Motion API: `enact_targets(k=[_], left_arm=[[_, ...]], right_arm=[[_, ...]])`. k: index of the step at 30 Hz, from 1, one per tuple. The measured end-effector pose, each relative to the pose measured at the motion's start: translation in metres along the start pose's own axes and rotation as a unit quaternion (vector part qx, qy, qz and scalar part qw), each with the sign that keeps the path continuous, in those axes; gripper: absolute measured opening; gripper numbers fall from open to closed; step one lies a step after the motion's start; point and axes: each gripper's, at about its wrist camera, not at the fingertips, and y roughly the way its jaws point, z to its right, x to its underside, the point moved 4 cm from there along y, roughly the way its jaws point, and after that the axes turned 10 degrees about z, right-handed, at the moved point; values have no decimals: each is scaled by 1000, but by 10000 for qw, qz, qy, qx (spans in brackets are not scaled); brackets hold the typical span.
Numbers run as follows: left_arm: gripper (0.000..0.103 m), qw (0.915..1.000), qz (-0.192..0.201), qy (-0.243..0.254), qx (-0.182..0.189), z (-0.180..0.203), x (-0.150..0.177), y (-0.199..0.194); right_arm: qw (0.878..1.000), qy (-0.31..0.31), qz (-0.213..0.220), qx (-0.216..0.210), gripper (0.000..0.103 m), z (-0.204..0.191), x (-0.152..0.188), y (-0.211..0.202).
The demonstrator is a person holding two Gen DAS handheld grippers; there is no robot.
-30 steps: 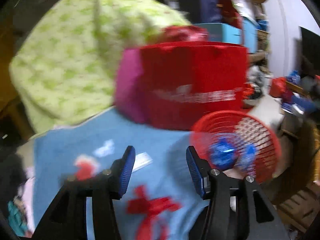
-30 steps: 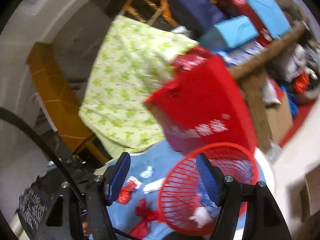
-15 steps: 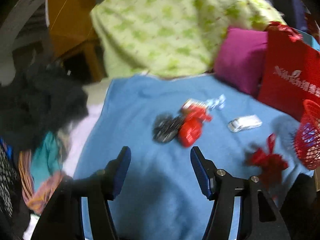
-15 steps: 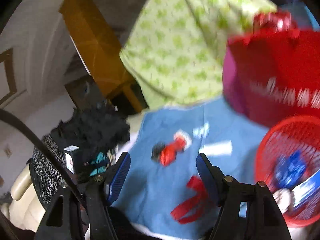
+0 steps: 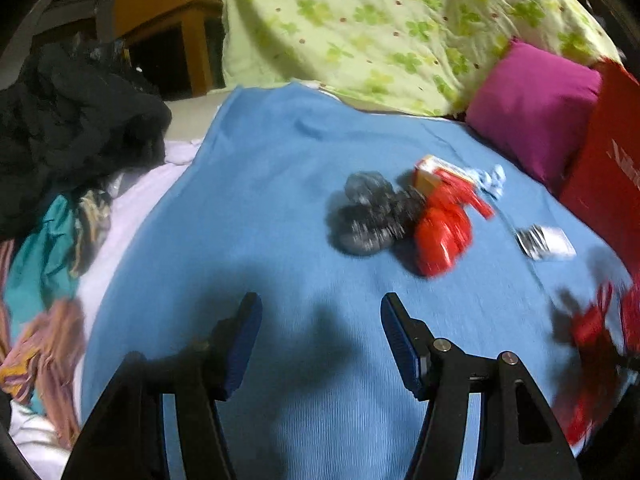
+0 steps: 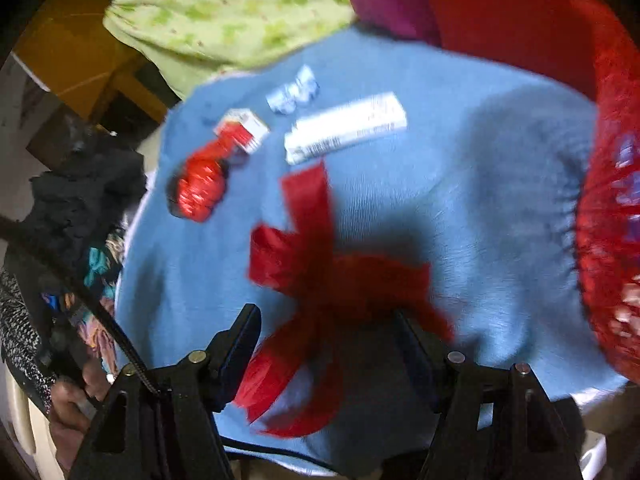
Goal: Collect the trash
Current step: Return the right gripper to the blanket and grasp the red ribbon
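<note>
Trash lies scattered on the blue blanket [image 5: 260, 200]: a red ribbon [image 6: 320, 264] spreads between the wide-spread fingers of the right tool [image 6: 326, 340], near the red basket [image 6: 608, 216]. A white box [image 6: 346, 128], red crumpled wrapper [image 5: 440, 236] and dark crumpled wad [image 5: 368, 216] lie beyond the left tool [image 5: 320, 340], also wide and holding nothing.

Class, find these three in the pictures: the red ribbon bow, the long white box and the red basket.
red ribbon bow [image 6: 320, 272], right wrist view, on its knot.
long white box [image 6: 346, 128], right wrist view, mid-face.
red basket [image 6: 612, 216], right wrist view, mesh wall.
</note>
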Motion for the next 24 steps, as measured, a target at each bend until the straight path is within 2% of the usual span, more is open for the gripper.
enact_targets(k=[1,4,6,8,12,15,17,19,20,21,24], left_arm=[[63,10000,12,-62,52,-1,-6,9],[63,9993,71,-237,277,2,-23,38],[63,9979,100,-341,538,6,-30,54],[63,9968,99,-436,666,9,-33,69],[63,9949,-112,-533,844,13,-33,99],[63,9933,-302,-548,969,14,-30,116],[62,9900,-431,-650,1176,16,-28,126],[56,9872,-552,-744,1298,20,-25,134],[48,9851,-608,-803,1397,23,-24,136],[43,9838,-640,-814,1463,26,-23,137],[24,9870,-622,-549,1378,34,-20,134]], right_arm=[[9999,-100,-61,4,67,-4,0,7],[9987,-443,-238,25,41,-16,0,25],[9968,-769,-176,104,38,-24,-3,32],[9951,-986,-60,101,23,-29,-8,33],[9920,-1112,480,-364,20,-34,-23,27],[9906,-1142,589,-478,20,-37,-29,28],[9893,-1218,614,-515,20,-45,-28,30],[9879,-1310,615,-564,20,-51,-27,32],[9874,-1344,612,-562,20,-54,-27,33],[9872,-1368,619,-541,20,-56,-27,34],[9874,-1319,700,-520,20,-55,-30,35]])
